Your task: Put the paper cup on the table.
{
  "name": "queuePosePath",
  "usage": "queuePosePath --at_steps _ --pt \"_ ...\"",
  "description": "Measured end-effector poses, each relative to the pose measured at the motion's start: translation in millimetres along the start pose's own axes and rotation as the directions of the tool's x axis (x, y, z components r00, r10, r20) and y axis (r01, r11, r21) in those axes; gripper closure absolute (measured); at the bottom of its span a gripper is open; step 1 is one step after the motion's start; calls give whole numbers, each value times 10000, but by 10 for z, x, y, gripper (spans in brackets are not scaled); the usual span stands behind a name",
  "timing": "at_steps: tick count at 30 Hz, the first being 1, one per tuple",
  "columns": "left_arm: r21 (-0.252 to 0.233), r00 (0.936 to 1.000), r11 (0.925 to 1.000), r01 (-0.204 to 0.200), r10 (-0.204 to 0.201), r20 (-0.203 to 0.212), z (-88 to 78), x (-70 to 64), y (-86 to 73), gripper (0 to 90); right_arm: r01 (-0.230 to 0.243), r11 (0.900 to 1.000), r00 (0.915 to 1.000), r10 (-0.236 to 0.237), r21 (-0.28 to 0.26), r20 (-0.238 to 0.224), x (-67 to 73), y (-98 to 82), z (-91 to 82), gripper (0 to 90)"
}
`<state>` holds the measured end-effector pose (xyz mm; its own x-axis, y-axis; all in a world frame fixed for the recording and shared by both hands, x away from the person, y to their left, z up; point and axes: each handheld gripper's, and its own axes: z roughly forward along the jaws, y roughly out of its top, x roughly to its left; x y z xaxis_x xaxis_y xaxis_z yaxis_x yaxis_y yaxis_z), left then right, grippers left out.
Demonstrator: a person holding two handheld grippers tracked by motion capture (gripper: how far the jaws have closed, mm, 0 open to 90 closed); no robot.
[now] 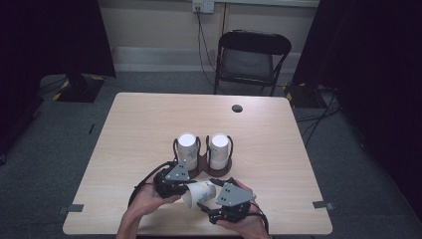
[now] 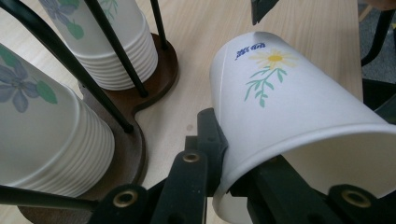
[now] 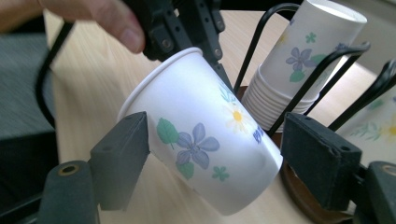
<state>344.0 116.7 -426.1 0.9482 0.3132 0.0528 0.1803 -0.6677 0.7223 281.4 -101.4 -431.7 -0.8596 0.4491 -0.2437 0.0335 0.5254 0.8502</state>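
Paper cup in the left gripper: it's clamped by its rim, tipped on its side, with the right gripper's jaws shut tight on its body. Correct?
Not quite. The left gripper does pinch the tipped paper cup at its rim, but the right gripper is not shut on it: the right gripper view shows a gap between the right-hand jaw and the cup.

A curtained recording lab: black drapes (image 1: 50, 35) flank a bare wooden table (image 1: 149, 124), folding chair (image 1: 251, 59) and wall socket (image 1: 203, 5) at upper centre.

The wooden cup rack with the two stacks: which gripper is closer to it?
Left. The left gripper sits just in front of the cup rack, pinching the loose paper cup by its rim; the right gripper is nearer the person, jaws astride that cup.
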Motion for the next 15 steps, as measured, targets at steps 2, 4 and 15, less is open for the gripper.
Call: queuePosePath --at_steps 2,4,15 --pt "54 10000 10000 33 -33 90 -9 11 4 873 460 9987 9989 -461 227 22 42 13 34 207" --pt "15 9999 9999 122 -122 87 -10 16 6 873 865 9954 9961 -871 415 129 81 20 64 199" --pt "445 9995 9987 251 -260 196 -1 32 60 873 2114 9718 9741 -2182 1040 591 194 29 212 139"
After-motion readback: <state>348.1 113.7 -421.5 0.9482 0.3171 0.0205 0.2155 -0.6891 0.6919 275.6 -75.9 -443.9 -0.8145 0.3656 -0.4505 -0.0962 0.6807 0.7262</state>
